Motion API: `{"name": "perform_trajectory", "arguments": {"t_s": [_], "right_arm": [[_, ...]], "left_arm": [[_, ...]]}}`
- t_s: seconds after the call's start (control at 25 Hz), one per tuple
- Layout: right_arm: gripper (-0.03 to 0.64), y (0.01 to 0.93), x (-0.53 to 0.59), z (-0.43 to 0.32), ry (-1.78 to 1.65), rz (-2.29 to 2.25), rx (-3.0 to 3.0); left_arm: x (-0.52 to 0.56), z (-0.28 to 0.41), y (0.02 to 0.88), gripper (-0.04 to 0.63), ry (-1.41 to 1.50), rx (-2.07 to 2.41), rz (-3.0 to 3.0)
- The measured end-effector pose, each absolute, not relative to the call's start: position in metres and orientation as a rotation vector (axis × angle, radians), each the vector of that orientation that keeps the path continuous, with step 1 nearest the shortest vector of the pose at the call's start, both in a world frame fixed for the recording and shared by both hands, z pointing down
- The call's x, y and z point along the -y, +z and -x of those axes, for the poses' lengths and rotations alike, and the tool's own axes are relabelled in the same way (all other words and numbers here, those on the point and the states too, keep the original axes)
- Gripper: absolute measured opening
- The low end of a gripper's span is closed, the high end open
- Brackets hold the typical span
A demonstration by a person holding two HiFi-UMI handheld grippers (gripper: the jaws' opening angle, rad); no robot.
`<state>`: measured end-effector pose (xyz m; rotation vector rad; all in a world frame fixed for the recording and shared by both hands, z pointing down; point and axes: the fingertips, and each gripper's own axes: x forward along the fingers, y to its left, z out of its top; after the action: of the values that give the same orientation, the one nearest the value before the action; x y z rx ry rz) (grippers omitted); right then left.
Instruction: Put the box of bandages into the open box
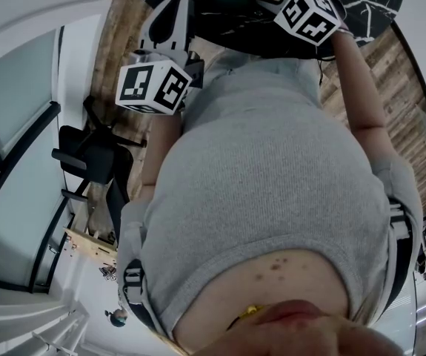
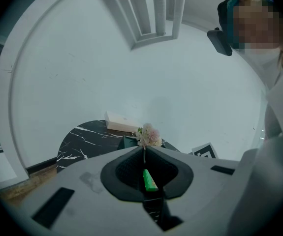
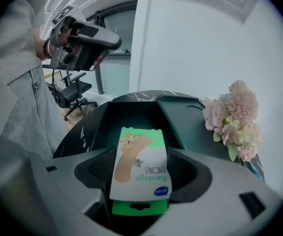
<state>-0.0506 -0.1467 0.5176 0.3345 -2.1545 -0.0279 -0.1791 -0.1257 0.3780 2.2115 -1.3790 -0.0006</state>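
white-walled room; round black marble surface.

item: box of bandages, a flat printed carton with a green hang-tab end.

location: held at the near side of the open box, apparently above its rim and not yet inside. printed face up, tab end toward the holder.

held by: right hand-held gripper, jaws clamped on the carton's two long edges near the tab end.

left hand-held gripper: jaws drawn together, nothing gripped, well back from the open box.

handling, as judged: light, hollow, thin card. likely to bow or crush under a hard squeeze, and the glossy face may slip. best hold is the narrow side edges, as now, with light pressure and kept level.

neighbours: pink flowers just beside the open box; pale flat carton beyond the open box.
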Motion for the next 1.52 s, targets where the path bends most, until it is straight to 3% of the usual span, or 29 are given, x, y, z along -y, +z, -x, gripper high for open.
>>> {"name": "perform_trajectory", "arguments": {"t_s": [0.96, 1.52], "right_arm": [[0.357, 0.539, 0.145, 0.049, 0.05, -0.276, 2.046], [0.357, 0.542, 0.144, 0.048, 0.063, -0.267, 2.028]], "left_arm": [[0.121, 0.196, 0.377, 0.02, 0.002, 1.347, -2.242], [0.123, 0.164, 0.377, 0.018, -0.002, 1.329, -2.234]]}}
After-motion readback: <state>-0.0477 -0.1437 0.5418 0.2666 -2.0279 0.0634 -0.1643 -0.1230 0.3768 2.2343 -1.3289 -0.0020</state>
